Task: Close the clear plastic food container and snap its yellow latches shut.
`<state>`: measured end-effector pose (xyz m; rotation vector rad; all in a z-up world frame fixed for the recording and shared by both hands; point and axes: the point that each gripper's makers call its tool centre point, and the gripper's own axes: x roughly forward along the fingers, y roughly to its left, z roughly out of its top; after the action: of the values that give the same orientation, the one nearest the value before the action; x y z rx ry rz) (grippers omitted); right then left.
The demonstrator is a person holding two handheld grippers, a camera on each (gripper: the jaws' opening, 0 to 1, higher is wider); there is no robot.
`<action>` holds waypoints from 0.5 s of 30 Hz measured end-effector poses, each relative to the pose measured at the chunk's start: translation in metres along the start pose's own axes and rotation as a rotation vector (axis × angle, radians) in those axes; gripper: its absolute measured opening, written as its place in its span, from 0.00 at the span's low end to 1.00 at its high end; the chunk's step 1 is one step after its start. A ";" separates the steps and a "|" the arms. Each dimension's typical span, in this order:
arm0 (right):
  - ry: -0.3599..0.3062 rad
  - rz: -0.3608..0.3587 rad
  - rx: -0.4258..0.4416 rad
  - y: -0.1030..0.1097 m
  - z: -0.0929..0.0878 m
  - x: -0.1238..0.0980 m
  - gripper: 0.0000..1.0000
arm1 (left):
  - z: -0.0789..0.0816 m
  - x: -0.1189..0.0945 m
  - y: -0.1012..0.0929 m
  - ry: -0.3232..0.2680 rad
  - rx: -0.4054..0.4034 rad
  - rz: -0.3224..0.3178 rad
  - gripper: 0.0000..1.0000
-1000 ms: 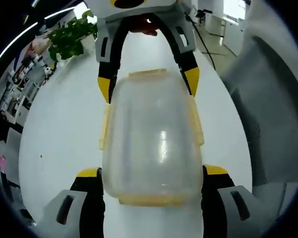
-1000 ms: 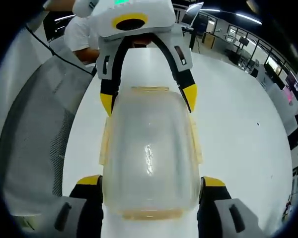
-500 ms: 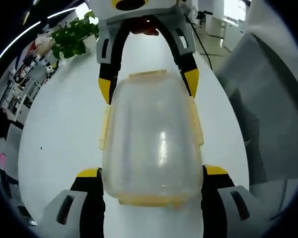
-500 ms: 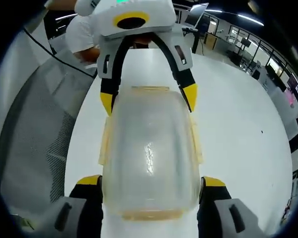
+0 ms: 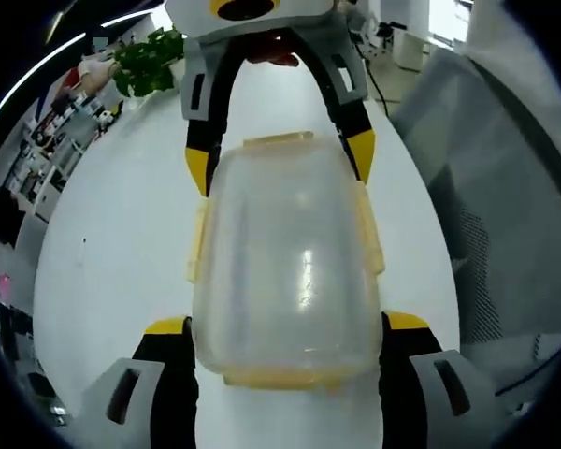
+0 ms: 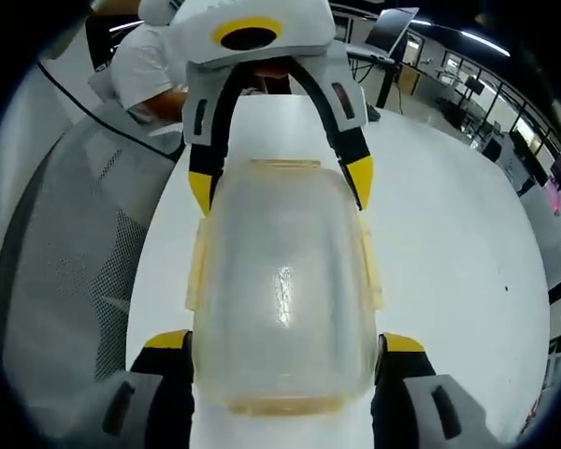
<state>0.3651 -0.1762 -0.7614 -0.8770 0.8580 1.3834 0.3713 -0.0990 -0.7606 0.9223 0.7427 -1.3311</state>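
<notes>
While the clear container (image 5: 285,267) is sitting on the white bench (image 5: 112,243) between your two grippers, its lid (image 6: 280,271) is already resting on top, so the closing looks done. You are bracketing it from both short ends: your left gripper (image 5: 285,341) is spreading its fingers (image 5: 166,329) around the near end without clearly pinching it, and your right gripper (image 6: 280,348) is doing the same from the opposite end, each showing at the far end of the other's view.

Judging by the yellow latches (image 5: 369,234), the two along the long sides are flaring outward, so they seem yet to be snapped; the end ones are too hazy to call.

Count one container, one lid, four latches, two grippers. Beyond the bench, a grey mesh chair (image 6: 65,243) is standing beside it, and a green plant (image 5: 150,61) is sitting at the far end.
</notes>
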 end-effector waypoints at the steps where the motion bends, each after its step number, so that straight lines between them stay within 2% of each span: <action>1: 0.003 0.001 -0.002 0.000 0.003 0.002 0.78 | -0.003 -0.001 0.000 0.005 -0.001 0.001 0.78; 6: 0.021 0.003 -0.010 0.001 0.012 0.007 0.78 | -0.013 -0.008 -0.001 -0.010 -0.009 0.004 0.78; 15: 0.039 0.000 0.005 -0.012 0.013 0.007 0.78 | -0.015 -0.006 0.013 0.006 0.012 -0.002 0.78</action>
<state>0.3770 -0.1617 -0.7621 -0.9033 0.8907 1.3673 0.3845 -0.0830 -0.7605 0.9359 0.7403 -1.3364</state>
